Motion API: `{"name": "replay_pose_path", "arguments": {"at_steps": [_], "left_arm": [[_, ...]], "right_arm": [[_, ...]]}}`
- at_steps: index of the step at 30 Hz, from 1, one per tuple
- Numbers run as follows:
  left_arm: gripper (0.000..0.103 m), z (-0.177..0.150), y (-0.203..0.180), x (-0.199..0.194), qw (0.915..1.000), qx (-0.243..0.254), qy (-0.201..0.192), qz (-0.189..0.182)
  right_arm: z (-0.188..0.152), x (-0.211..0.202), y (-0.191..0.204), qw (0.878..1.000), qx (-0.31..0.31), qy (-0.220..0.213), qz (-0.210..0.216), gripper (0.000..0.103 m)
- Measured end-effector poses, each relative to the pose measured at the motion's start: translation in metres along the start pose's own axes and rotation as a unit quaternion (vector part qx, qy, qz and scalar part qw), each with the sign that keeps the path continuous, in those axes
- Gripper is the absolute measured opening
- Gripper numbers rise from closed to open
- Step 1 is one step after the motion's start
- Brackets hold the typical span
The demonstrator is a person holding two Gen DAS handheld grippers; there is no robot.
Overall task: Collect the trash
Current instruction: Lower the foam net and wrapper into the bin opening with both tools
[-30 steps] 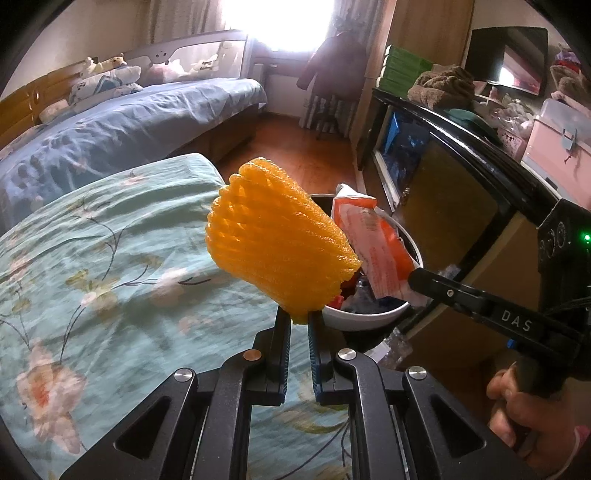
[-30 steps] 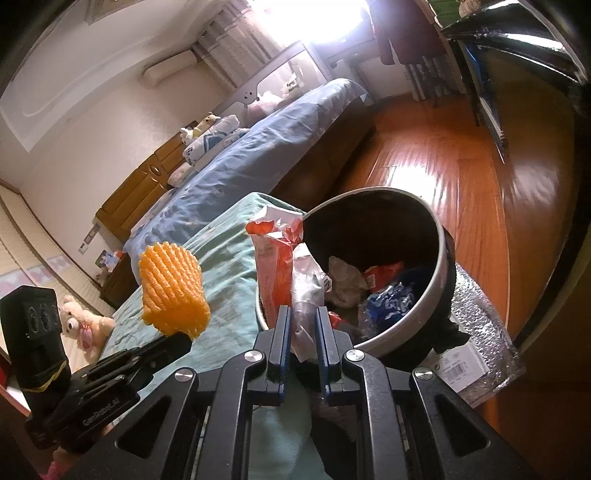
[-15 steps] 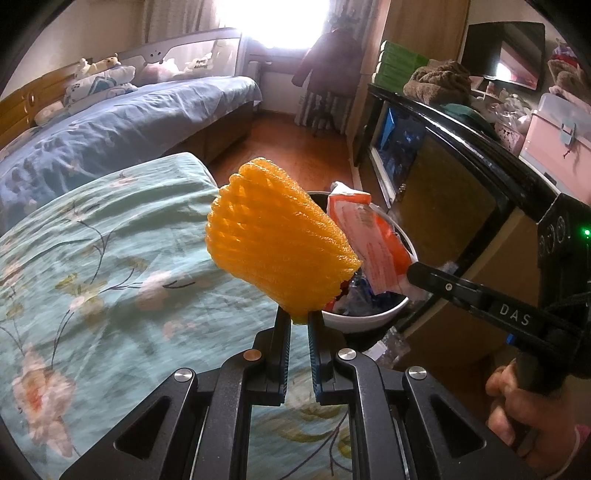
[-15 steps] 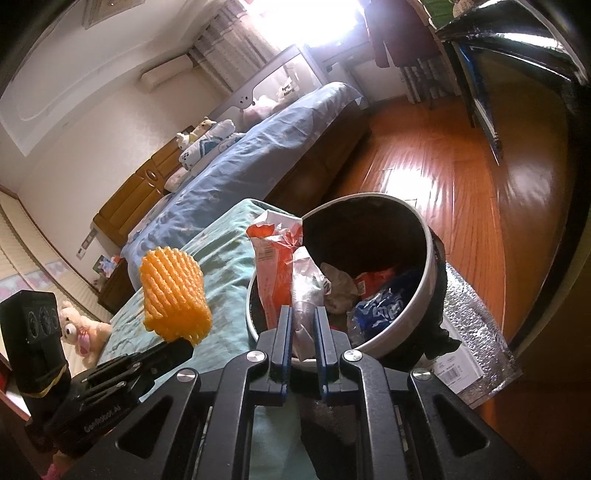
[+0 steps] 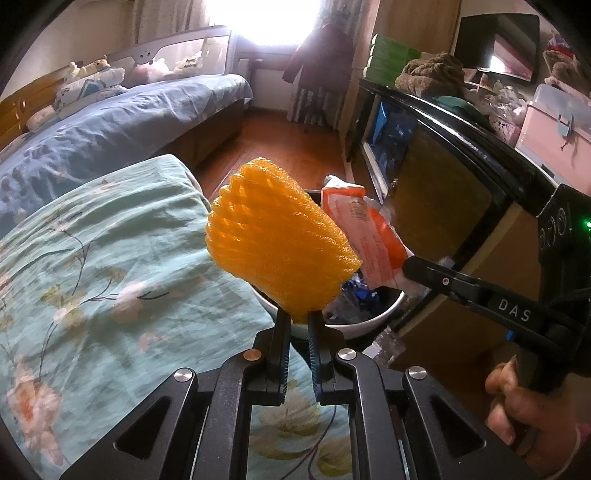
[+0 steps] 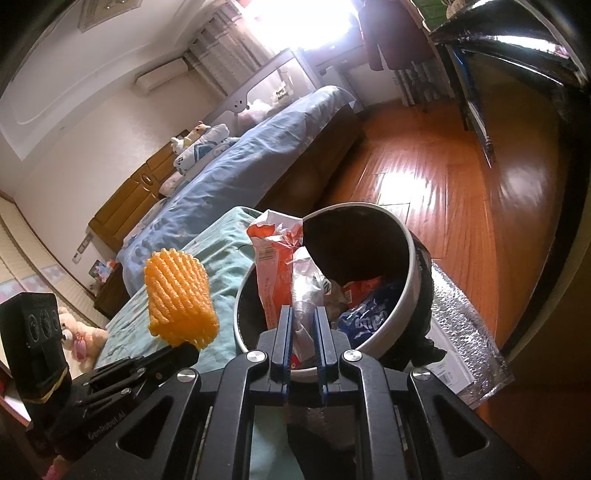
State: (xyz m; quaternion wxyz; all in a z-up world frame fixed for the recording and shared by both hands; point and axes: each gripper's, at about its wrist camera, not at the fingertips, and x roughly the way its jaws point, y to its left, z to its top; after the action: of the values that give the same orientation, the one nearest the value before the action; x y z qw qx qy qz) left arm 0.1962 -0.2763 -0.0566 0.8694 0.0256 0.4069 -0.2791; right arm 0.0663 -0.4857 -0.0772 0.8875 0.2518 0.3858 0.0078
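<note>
Nearest in the left wrist view, the left tongs (image 5: 298, 325) are pinched on the bottom edge of an orange foam fruit net (image 5: 275, 243), which stands up above them over the foot corner of the bed with the teal floral cover (image 5: 92, 277). That raised hold probably keeps the net off the bedding while it is carried to the bin. The right tongs (image 6: 303, 325) are pressed together on a crumpled clear wrapper with an orange snack packet (image 6: 271, 266), held right over the near rim of the round trash bin (image 6: 408, 240). The bin stands on the floor against the corner of the bed, so both pieces seem poised for dropping. Inside it lie red and blue wrappers. The net hides the bin's near side in the left view. The window (image 5: 273, 22) beyond is washed out.
</note>
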Motion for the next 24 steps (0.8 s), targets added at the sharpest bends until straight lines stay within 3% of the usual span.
{"name": "replay_pose_path", "arguments": {"at_steps": [24], "left_arm": [[0.008, 0.012, -0.008, 0.011, 0.9999, 0.015, 0.0, 0.004]], "right_arm": [[0.005, 0.0, 0.0, 1.0, -0.001, -0.002, -0.005, 0.01]]}}
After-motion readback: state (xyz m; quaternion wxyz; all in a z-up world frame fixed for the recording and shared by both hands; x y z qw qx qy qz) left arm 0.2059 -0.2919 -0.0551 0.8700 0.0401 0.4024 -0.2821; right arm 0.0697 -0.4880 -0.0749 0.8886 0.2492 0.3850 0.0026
